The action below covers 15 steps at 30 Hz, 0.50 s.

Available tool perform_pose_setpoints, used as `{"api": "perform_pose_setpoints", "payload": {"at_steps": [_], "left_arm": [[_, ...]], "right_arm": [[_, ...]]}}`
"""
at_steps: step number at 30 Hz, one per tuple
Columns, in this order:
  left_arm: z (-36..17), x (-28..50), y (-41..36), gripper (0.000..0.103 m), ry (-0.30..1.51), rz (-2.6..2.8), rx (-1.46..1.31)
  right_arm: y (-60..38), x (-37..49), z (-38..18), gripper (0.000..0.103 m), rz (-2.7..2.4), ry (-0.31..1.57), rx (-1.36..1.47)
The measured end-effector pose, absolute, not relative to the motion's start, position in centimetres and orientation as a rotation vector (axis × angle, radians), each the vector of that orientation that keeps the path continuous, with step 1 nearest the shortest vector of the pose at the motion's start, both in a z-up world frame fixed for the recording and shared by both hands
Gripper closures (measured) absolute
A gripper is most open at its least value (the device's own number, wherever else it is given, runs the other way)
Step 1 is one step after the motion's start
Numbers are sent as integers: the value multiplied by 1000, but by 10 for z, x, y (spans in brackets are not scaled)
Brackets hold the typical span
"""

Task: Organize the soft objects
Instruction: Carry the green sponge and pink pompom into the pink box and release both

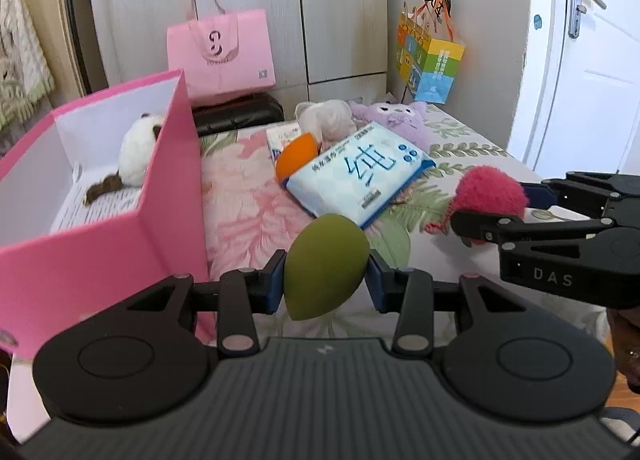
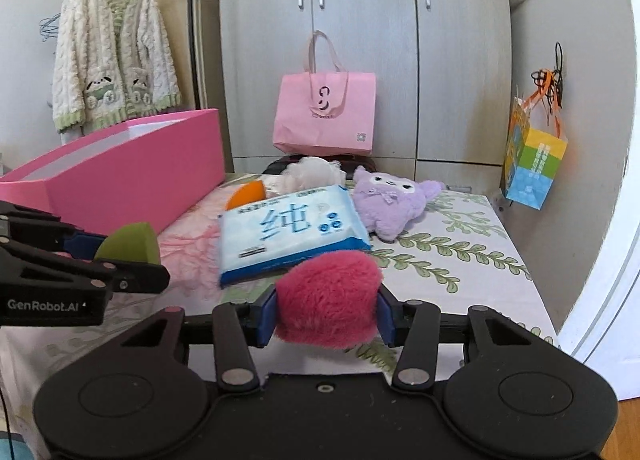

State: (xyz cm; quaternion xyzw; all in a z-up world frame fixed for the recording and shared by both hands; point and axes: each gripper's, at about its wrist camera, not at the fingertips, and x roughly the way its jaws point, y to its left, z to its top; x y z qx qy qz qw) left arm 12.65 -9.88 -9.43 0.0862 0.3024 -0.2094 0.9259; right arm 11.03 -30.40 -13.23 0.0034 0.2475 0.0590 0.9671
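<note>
My left gripper (image 1: 326, 280) is shut on a green egg-shaped sponge (image 1: 324, 266), held above the bed beside the open pink box (image 1: 168, 195). A white and brown plush (image 1: 134, 153) lies inside the box. My right gripper (image 2: 327, 314) is shut on a fuzzy pink pom-pom (image 2: 328, 296), to the right of the left gripper. The pom-pom also shows in the left wrist view (image 1: 490, 191). On the bed lie an orange sponge (image 1: 294, 157), a blue tissue pack (image 1: 360, 171), a white fluffy toy (image 1: 326, 119) and a purple plush (image 2: 390, 199).
The bed has a floral cover (image 2: 452, 260). A pink shopping bag (image 2: 324, 115) stands on a dark case by the wardrobe (image 2: 360, 19). A colourful paper bag (image 2: 532, 155) hangs on the right wall. A cardigan (image 2: 112, 51) hangs at left. A white door (image 1: 592, 59) is at right.
</note>
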Motion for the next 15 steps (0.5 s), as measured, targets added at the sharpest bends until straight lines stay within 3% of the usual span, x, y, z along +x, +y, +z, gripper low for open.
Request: {"api": "perform_pose_setpoints", "payload": {"at_steps": [15], "left_arm": [[-86, 102, -42, 63, 769, -399, 60]], "right_arm": [[-261, 79, -104, 50, 247, 589, 5]]}}
